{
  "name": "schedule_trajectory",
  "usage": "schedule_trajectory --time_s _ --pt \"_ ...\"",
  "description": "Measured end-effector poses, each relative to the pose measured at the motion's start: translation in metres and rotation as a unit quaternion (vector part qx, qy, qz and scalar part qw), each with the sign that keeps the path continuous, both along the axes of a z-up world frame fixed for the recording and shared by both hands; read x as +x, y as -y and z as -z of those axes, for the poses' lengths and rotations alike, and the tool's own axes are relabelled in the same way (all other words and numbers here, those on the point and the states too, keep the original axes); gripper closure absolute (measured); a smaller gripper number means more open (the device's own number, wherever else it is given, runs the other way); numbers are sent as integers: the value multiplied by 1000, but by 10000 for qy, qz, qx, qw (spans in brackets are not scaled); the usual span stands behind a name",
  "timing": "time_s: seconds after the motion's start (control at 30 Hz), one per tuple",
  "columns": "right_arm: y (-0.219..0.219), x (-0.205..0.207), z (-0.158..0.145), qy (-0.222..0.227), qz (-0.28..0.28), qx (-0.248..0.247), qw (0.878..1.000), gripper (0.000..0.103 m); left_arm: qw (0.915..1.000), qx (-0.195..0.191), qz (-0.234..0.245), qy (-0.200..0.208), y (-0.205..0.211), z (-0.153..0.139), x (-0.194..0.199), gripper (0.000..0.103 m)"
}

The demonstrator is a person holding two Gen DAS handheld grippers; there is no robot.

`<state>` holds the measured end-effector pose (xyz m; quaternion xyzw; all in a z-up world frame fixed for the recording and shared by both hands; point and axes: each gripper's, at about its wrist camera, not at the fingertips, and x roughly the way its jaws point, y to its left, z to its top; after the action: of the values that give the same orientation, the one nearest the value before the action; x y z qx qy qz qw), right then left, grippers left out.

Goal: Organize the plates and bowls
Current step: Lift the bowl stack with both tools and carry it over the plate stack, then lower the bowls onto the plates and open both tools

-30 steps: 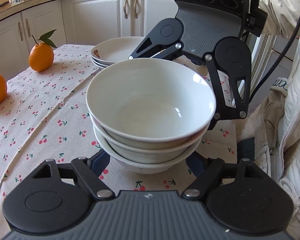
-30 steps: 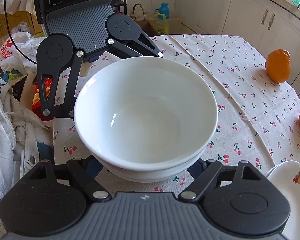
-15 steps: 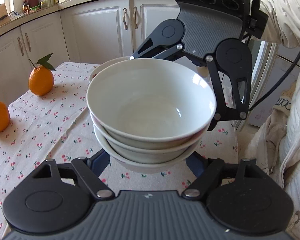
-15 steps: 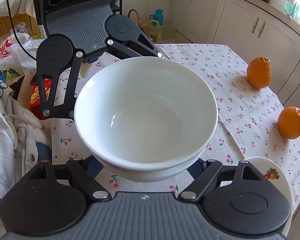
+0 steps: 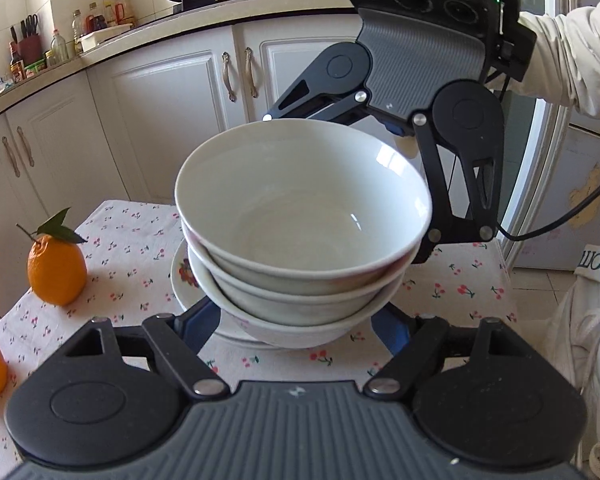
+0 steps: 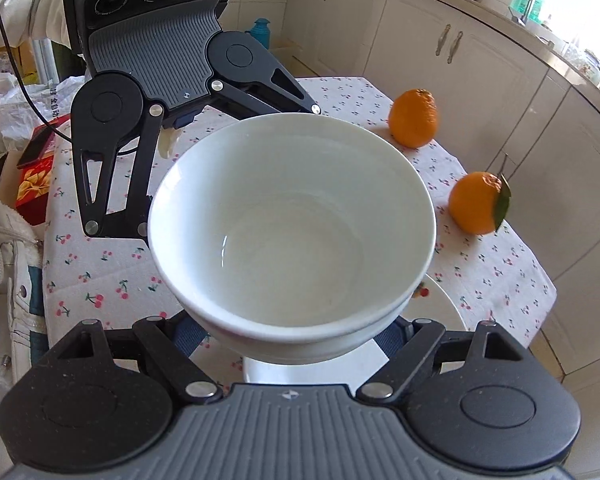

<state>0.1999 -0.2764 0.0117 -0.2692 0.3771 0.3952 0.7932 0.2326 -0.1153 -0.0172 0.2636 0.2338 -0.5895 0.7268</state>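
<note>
A stack of three white bowls [image 5: 300, 240] hangs in the air between my two grippers, which face each other. My left gripper [image 5: 296, 320] clasps the bottom bowl from the near side; its fingertips are hidden under the bowls. My right gripper [image 6: 296, 336] clasps the same stack [image 6: 292, 240] from the opposite side. Below the bowls lies a stack of white plates with a flower print [image 5: 180, 276], also seen in the right wrist view [image 6: 440, 308]. The bowls hover just above the plates.
The table has a cherry-print cloth [image 5: 140, 240]. Two oranges [image 6: 414, 118] [image 6: 478, 208] sit on it beside the plates. White kitchen cabinets [image 5: 172, 92] stand behind the table. A person's white coat [image 5: 580, 320] is at the table's edge.
Both grippers have lifted the bowl stack off the table and carried it over the plate stack. The plates now lie under the bowls.
</note>
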Motion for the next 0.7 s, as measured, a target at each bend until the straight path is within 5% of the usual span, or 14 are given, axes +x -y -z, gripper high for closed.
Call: schedule_trajectory --time_s 0.7 --pt "56 39 42 -528 560 179 9969 15 9987 244 218 -397 51 34 44 21"
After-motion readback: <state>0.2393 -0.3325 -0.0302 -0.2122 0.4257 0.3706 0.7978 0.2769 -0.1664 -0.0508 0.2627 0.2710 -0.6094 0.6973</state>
